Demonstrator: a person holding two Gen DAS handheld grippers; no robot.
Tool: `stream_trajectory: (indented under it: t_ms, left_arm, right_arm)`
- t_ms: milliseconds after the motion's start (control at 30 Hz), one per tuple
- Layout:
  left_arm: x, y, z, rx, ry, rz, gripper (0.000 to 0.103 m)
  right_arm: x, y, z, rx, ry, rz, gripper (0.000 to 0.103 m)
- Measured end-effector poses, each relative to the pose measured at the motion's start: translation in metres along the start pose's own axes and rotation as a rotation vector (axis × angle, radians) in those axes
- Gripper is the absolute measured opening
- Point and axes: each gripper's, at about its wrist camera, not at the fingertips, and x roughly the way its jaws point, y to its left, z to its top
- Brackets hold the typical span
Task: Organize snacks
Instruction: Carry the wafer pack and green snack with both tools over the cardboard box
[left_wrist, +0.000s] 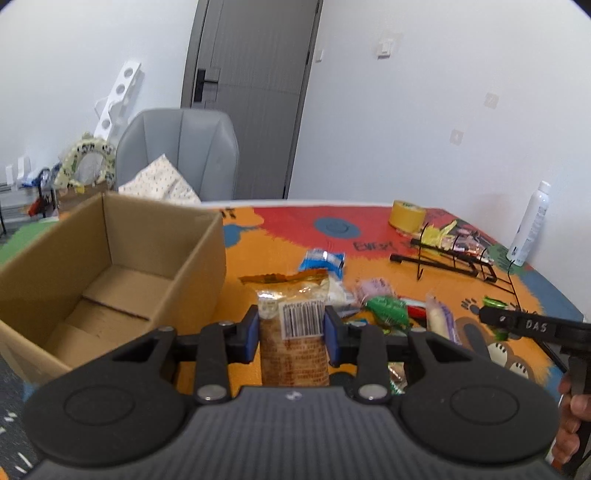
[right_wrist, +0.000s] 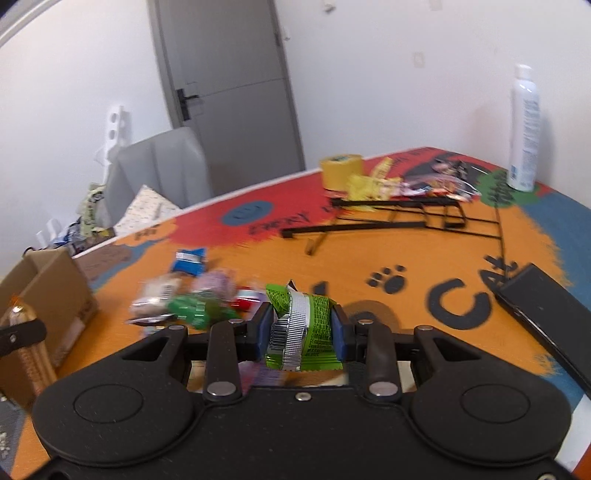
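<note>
My left gripper (left_wrist: 291, 332) is shut on a long brown biscuit packet (left_wrist: 293, 354) with a barcode, held above the table just right of an open cardboard box (left_wrist: 110, 273). My right gripper (right_wrist: 303, 332) is shut on a green snack packet (right_wrist: 306, 328) with a silver seam, lifted above the table. A pile of loose snacks (left_wrist: 369, 295) lies on the colourful table mat; it also shows in the right wrist view (right_wrist: 192, 299). The right gripper shows at the right edge of the left wrist view (left_wrist: 495, 317). The box shows at the left of the right wrist view (right_wrist: 55, 295).
A black wire rack (right_wrist: 399, 218) lies tipped on the mat with several packets behind it. A yellow tape roll (right_wrist: 340, 170), a white spray bottle (right_wrist: 522, 129) and a black flat case (right_wrist: 546, 314) are on the table. A grey chair (left_wrist: 177, 151) stands behind the table.
</note>
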Motion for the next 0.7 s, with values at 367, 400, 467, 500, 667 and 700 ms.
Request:
stream_trajectory:
  t_ms: [367,400,467,500,667,700]
  left_arm:
    - [-0.042,0.005,0.013,0.003,-0.067,0.009,0.034]
    - [-0.046,0.006,0.015,0.003,-0.077,0.013,0.034]
    - [-0.054,0.011,0.018,-0.007,-0.095,0.023,0.034]
    - [-0.058,0.014,0.02,-0.009,-0.104,0.03,0.034]
    - [-0.073,0.021,0.029,-0.002,-0.129,0.056,0.034]
    - [-0.075,0.023,0.031,0.0,-0.133,0.061,0.034]
  right_arm:
    - [-0.035,0.058,0.004,-0.094,-0.055,0.106,0.031]
    - [-0.037,0.064,0.004,-0.103,-0.061,0.116,0.031]
    - [-0.043,0.074,0.005,-0.117,-0.074,0.139,0.031]
    - [-0.045,0.078,0.006,-0.121,-0.078,0.149,0.031]
    - [-0.054,0.099,0.013,-0.145,-0.106,0.199,0.031]
    - [-0.055,0.103,0.014,-0.149,-0.11,0.208,0.031]
